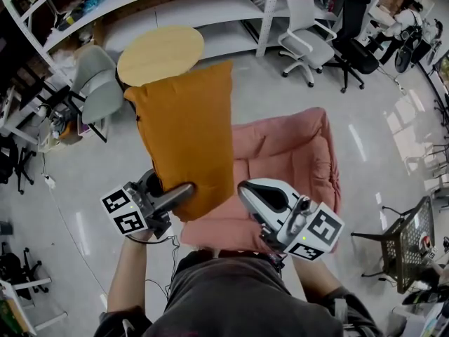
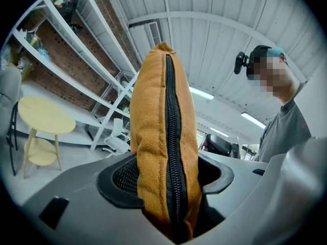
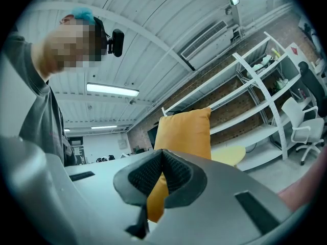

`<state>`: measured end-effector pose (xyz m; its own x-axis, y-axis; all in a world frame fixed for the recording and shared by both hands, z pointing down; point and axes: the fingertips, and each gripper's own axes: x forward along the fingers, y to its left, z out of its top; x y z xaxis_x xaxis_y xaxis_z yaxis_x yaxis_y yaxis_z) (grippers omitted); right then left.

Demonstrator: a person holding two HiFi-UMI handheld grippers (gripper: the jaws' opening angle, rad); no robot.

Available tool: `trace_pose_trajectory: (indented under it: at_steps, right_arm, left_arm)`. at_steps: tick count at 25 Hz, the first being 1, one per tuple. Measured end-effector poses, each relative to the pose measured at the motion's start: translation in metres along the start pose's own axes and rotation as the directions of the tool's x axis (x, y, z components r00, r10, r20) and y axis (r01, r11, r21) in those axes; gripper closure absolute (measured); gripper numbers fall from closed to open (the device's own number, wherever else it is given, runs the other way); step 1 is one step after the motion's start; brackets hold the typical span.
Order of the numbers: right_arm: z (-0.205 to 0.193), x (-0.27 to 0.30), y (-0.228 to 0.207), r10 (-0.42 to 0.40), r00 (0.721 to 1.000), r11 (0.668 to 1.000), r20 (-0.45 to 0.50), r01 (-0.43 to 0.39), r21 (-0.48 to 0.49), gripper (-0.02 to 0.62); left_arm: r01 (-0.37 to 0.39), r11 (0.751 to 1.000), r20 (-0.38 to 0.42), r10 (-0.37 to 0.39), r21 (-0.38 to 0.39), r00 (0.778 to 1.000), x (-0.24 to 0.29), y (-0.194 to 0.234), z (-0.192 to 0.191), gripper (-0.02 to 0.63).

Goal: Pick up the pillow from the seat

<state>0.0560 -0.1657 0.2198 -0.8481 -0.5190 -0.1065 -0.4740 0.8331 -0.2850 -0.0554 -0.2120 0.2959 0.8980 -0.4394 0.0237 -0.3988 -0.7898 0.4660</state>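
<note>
**remote_op:** So my left tongs (image 1: 181,192) are pinching the orange pillow (image 1: 186,125) by its bottom edge, right on the zipper seam. It stands up tall above the pink seat (image 1: 298,153) and looks lifted off it, as far as I can tell. My right tongs (image 1: 245,190) are pressed together with nothing in them, hanging over the front of the seat just beside the pillow. Any tips for finishing the lift clean?

**padfoot:** You've got a one-edge grip with all the bulk standing above it, so I'd guess that thing wants to flop over. Don't loosen the squeeze, and go straight up from the seat, slow, no wrist rolling

**remote_op:** Should I bring the right one in?

**padfoot:** I would. Spread it, take the same bottom edge a bit further along toward the seat's middle, then lift with both together. Fabric on a zipper ridge could slip, so bite deep past the seam, not on it
</note>
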Motion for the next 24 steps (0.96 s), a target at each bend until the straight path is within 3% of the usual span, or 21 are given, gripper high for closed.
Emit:
trace_pose_trajectory:
  at_steps: [24]
  right_arm:
    - [-0.012, -0.006, -0.014, -0.011, 1.0, 0.999, -0.019, 0.012, 0.033, 0.581]
  left_arm:
    - [-0.007, 0.999, -0.002, 0.007, -0.034, 1.0, 0.006, 0.008, -0.015, 0.308]
